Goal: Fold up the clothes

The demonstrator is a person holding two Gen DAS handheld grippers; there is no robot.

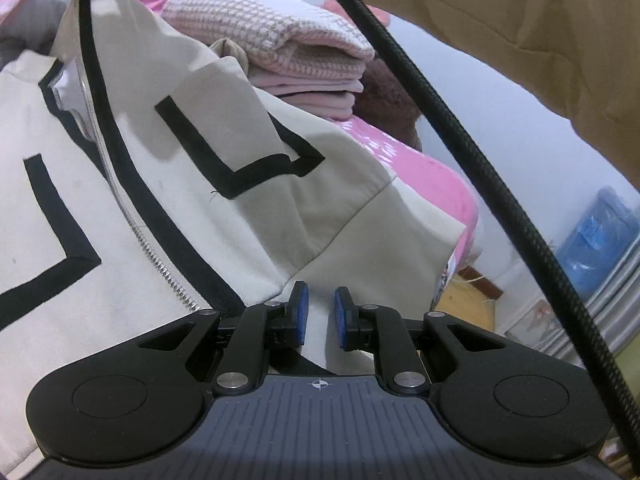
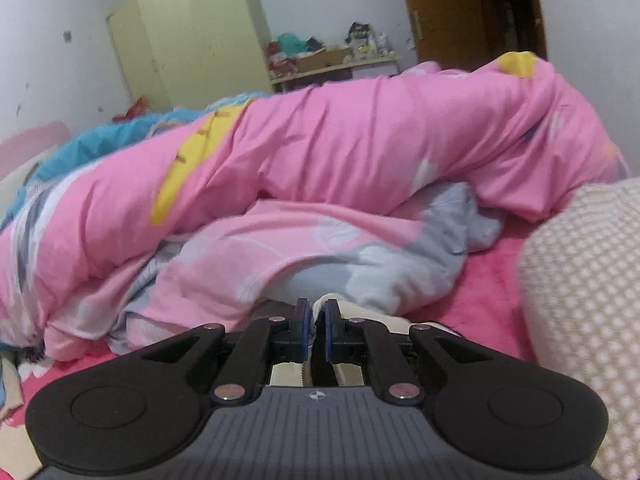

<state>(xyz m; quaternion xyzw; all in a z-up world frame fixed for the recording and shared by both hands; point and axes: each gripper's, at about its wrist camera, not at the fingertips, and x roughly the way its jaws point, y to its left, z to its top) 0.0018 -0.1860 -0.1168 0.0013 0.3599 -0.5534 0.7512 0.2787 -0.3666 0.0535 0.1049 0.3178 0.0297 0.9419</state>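
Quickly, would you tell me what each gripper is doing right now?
Left gripper: shut on the cream jacket.
Right gripper: shut on cream fabric.

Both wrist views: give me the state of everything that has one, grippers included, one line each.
Left gripper: shut on the cream jacket's fabric.
Right gripper: shut on a cream fabric edge.
Cream jacket: zipped partway, sleeve folded across its front.
Pink knit stack: folded, piled behind the jacket.
Pink duvet: bunched, unfolded.
Wardrobe: doors closed.
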